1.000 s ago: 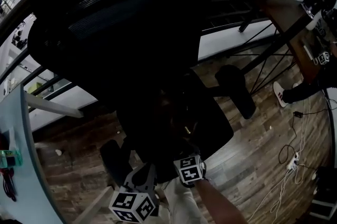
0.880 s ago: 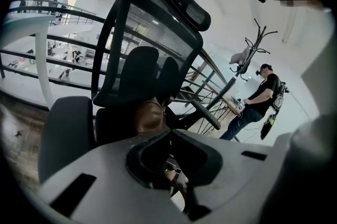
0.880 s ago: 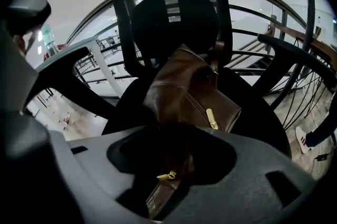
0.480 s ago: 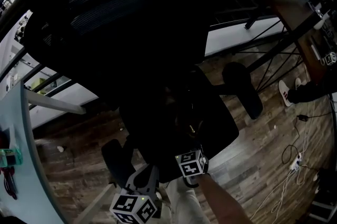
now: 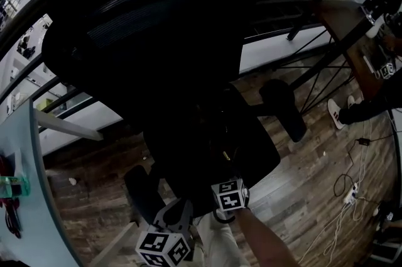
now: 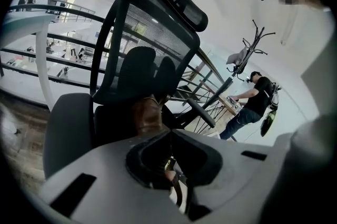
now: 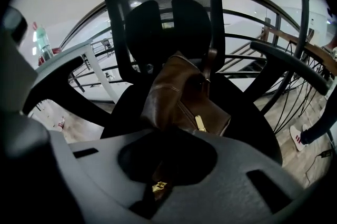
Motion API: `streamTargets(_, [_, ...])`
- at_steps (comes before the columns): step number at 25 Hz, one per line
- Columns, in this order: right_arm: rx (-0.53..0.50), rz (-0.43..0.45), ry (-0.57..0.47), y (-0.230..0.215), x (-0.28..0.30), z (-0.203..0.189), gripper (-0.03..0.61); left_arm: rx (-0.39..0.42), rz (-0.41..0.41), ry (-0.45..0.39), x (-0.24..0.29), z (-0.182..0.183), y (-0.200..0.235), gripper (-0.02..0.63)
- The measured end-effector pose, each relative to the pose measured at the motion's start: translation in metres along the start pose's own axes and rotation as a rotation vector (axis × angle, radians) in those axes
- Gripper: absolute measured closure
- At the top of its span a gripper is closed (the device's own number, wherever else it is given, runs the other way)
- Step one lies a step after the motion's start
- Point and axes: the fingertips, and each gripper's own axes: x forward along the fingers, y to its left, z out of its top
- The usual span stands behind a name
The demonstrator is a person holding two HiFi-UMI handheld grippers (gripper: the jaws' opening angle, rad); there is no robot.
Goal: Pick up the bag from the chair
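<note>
A brown leather bag (image 7: 181,96) with gold fittings leans against the back of the black mesh office chair (image 7: 163,17), resting on its seat. In the head view the bag (image 5: 210,134) is very dark. My right gripper (image 7: 168,137) is shut at the seat's front edge, and the bag's strap (image 7: 157,182) with a gold clasp runs through the hollow behind its tips. My left gripper (image 6: 169,134) is shut too, with a strap (image 6: 174,178) in its hollow and the bag (image 6: 147,115) just beyond. Both grippers, left (image 5: 171,222) and right (image 5: 227,189), sit low in the head view.
The chair's armrests (image 5: 282,108) (image 5: 141,191) flank the seat. A metal railing (image 5: 301,39) runs behind the chair. A pale table (image 5: 31,196) is at the left, and cables (image 5: 348,190) lie on the wood floor. A person (image 6: 258,104) stands at a desk to the right.
The head view sways slightly. Both grippers stay at the seat's front edge, the right one a touch higher in the picture.
</note>
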Motion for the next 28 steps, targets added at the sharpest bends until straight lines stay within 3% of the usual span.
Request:
streamTargets(12, [0.121, -0.008, -0.051, 0.011, -0.068, 0.011, 0.561, 0.037, -0.009, -0.022, -0.045, 0.011, -0.023, 0.611])
streamTargets(28, [0.197, -0.015, -0.098, 0.046, -0.169, 0.002, 0.563, 0.089, -0.077, -0.060, -0.116, 0.001, -0.054, 0.611])
